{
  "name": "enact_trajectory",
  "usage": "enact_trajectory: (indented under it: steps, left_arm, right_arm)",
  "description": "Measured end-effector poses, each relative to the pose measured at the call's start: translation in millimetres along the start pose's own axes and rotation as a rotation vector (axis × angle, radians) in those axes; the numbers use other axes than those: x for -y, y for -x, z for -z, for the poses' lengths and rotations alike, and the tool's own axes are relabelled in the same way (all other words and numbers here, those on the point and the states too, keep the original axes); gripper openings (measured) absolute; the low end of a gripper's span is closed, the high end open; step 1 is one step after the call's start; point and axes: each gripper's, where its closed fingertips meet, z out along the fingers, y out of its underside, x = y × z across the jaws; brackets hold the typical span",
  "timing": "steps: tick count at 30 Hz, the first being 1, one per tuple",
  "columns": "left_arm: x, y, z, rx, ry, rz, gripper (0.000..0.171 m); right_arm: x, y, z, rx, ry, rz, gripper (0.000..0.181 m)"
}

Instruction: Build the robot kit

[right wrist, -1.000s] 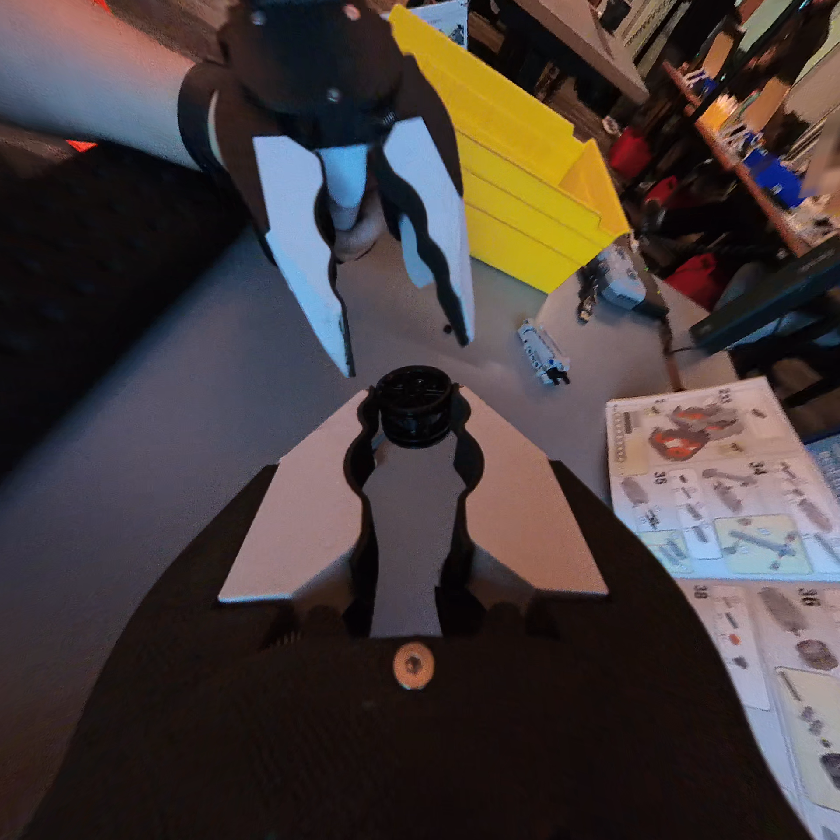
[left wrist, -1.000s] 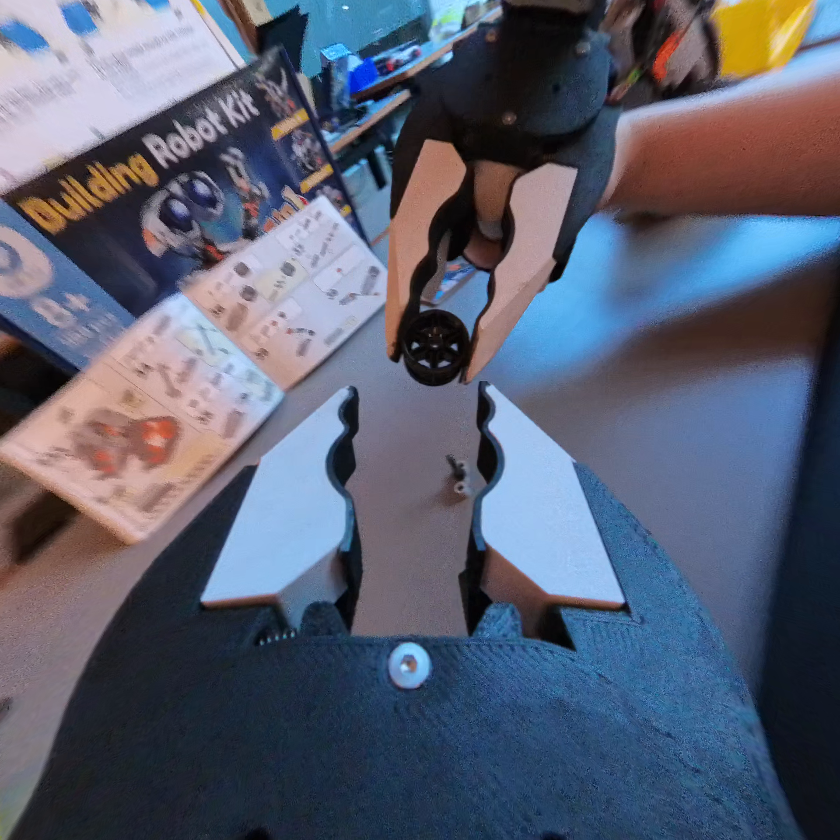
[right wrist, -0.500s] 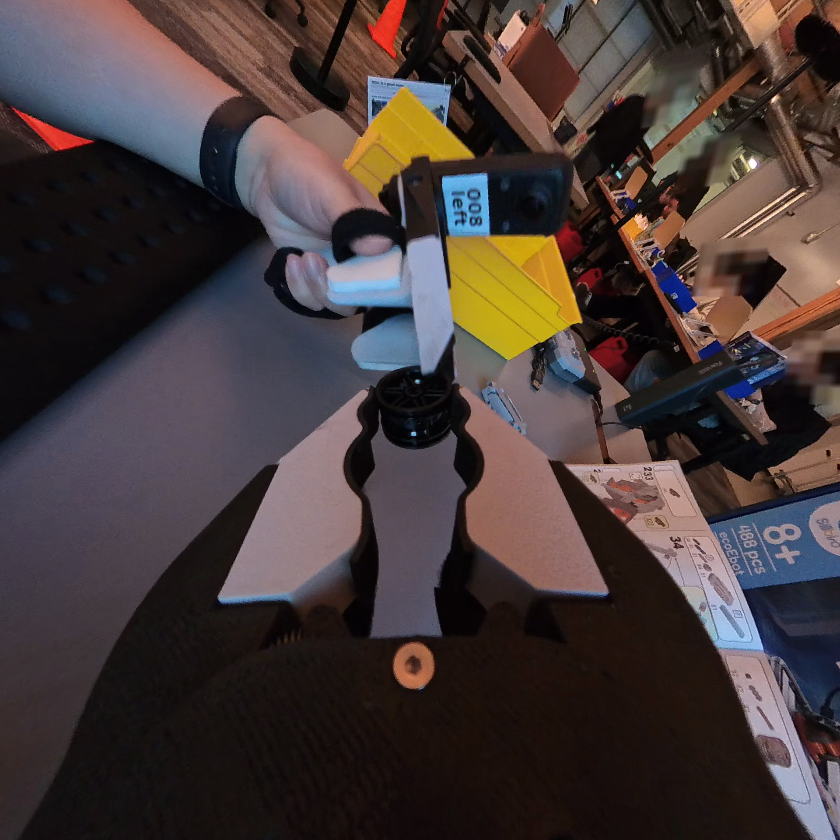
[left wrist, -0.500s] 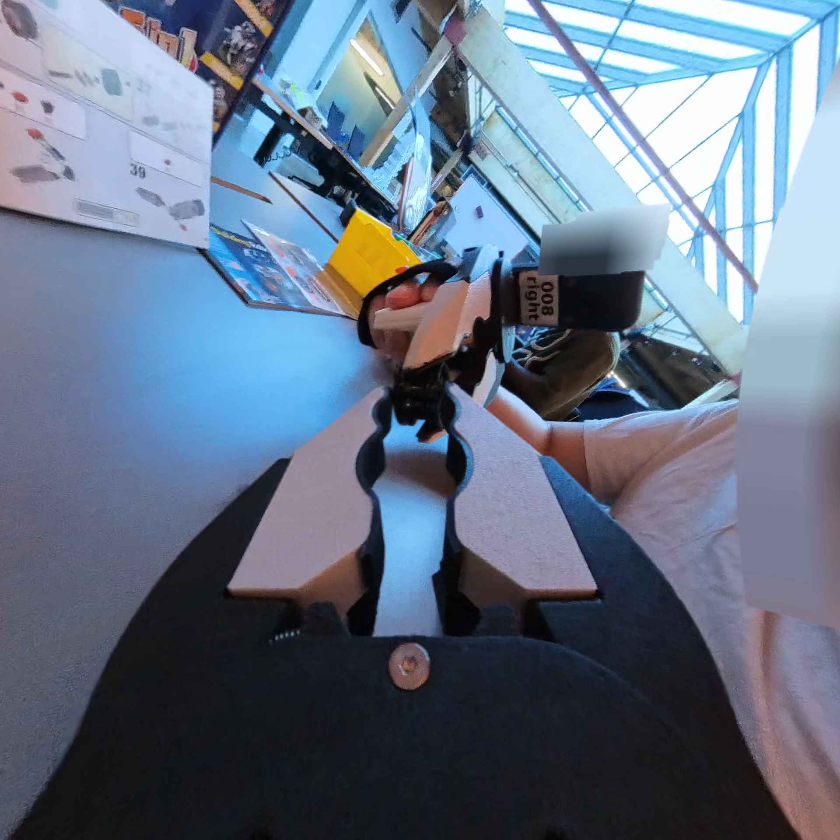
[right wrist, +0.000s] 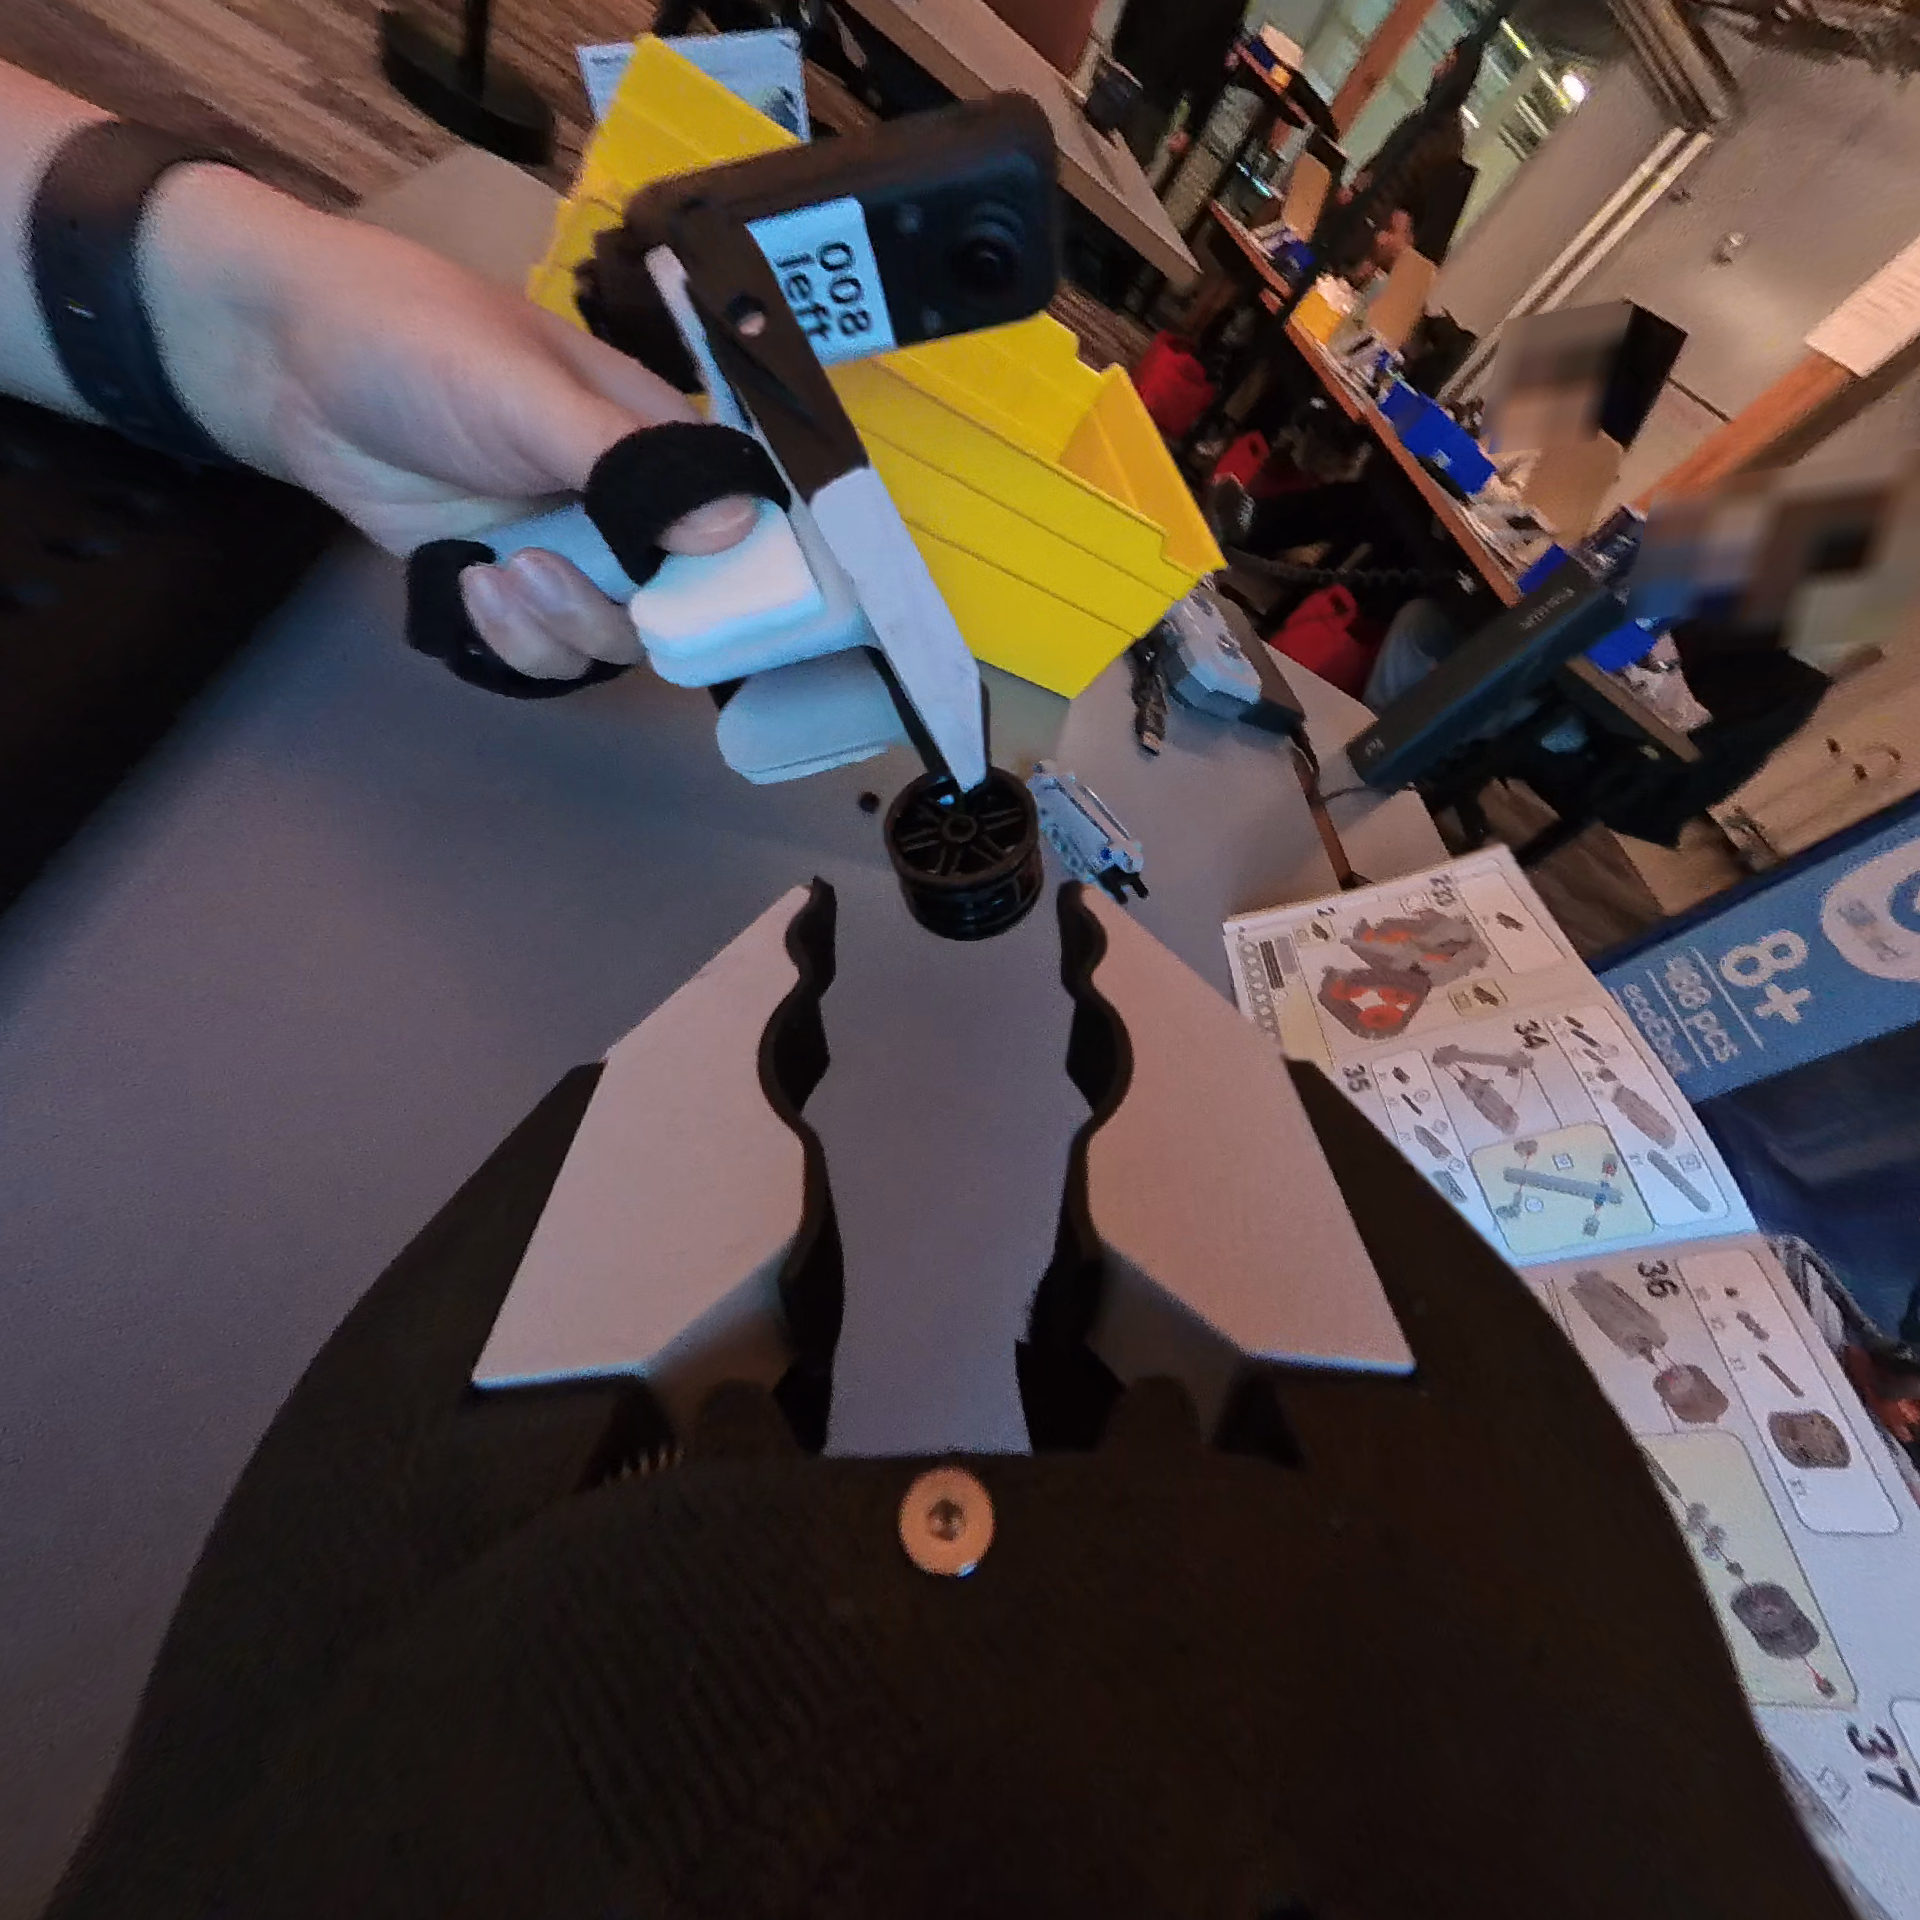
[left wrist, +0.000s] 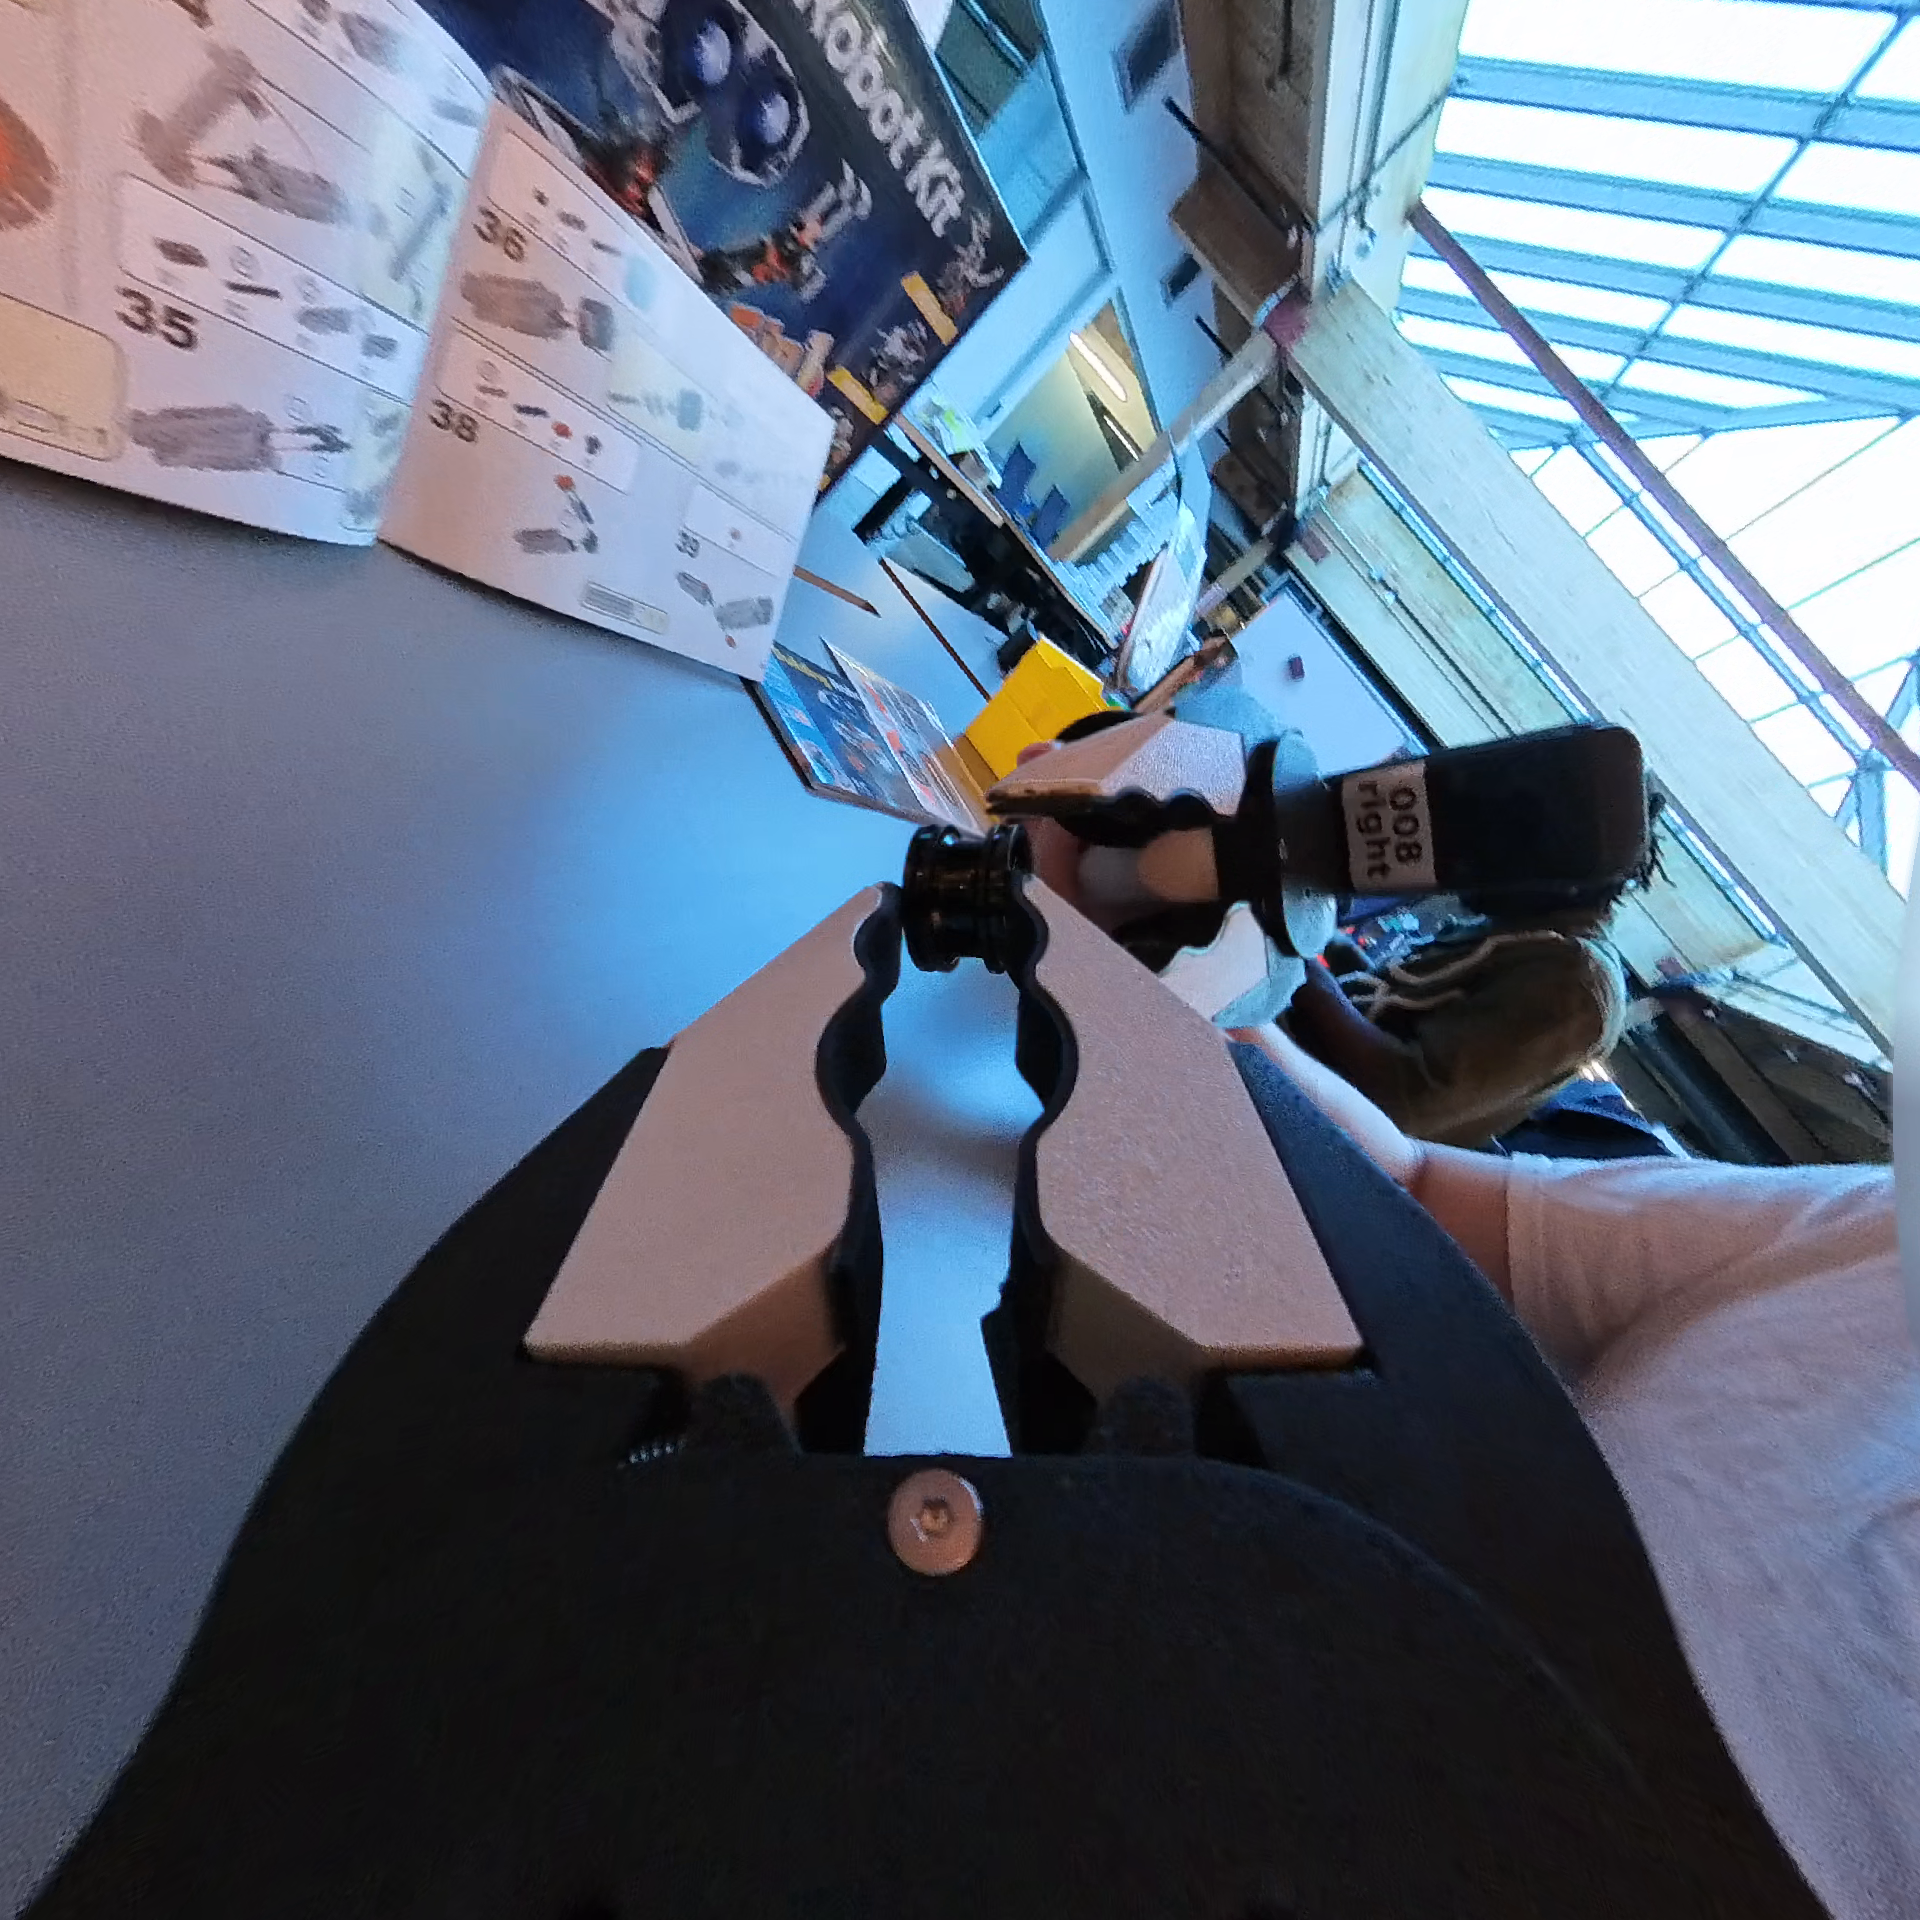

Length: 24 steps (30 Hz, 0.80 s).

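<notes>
A small black spoked wheel (left wrist: pixel 961 912) is clamped between the tips of my left gripper (left wrist: pixel 961 925), which is shut on it and holds it above the grey table (left wrist: pixel 312 831). In the right wrist view the wheel (right wrist: pixel 964 868) hangs from the left gripper (right wrist: pixel 961 795), seen edge-on in a person's hand. My right gripper (right wrist: pixel 948 909) is open, with its fingertips on either side of the wheel and just short of it, not touching. In the left wrist view the right gripper (left wrist: pixel 1081 883) sits right behind the wheel.
Stacked yellow bins (right wrist: pixel 1039 488) stand at the table's far side. An open instruction booklet (right wrist: pixel 1507 1091) and a blue box (right wrist: pixel 1766 966) lie to the right. A small white and grey part (right wrist: pixel 1086 831) and a grey device with a cable (right wrist: pixel 1205 655) lie beyond the wheel. The grippers are tip to tip, or close to it.
The wheel has passed from my right gripper to my left. The left gripper turned on its side and shut on it; the right gripper opened and drew back slightly.
</notes>
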Motion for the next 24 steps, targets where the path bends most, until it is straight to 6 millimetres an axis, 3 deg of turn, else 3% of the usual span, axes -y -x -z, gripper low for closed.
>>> enact_trajectory:
  steps: [7,12,13,15,16,20,24]
  left_arm:
    - [0,0,-5,0.028,-0.036,0.02,0.017]
    - [-3,0,-7,0.014,-0.018,0.023,0.017]
    - [-5,-2,-7,0.0,-0.001,0.003,0.02]
    - [-11,-5,-6,-0.027,0.064,-0.06,0.044]
    - [-16,-3,-5,-0.016,0.103,-0.113,0.045]
    - [-44,5,-11,0.043,0.232,-0.353,0.026]
    - [-65,22,-18,0.173,0.359,-0.543,0.014]
  right_arm:
    - [-1,-7,-9,-0.155,0.081,0.086,0.03]
    - [-4,-5,-7,-0.114,0.091,0.081,0.029]
    - [-6,-5,-6,-0.101,0.095,0.069,0.028]
    - [-11,-10,0,-0.081,0.098,0.034,0.028]
    - [-14,-14,5,-0.079,0.092,0.01,0.028]
    - [-29,-30,17,-0.084,0.085,-0.096,0.028]
    - [-37,-31,18,-0.081,0.094,-0.113,0.029]
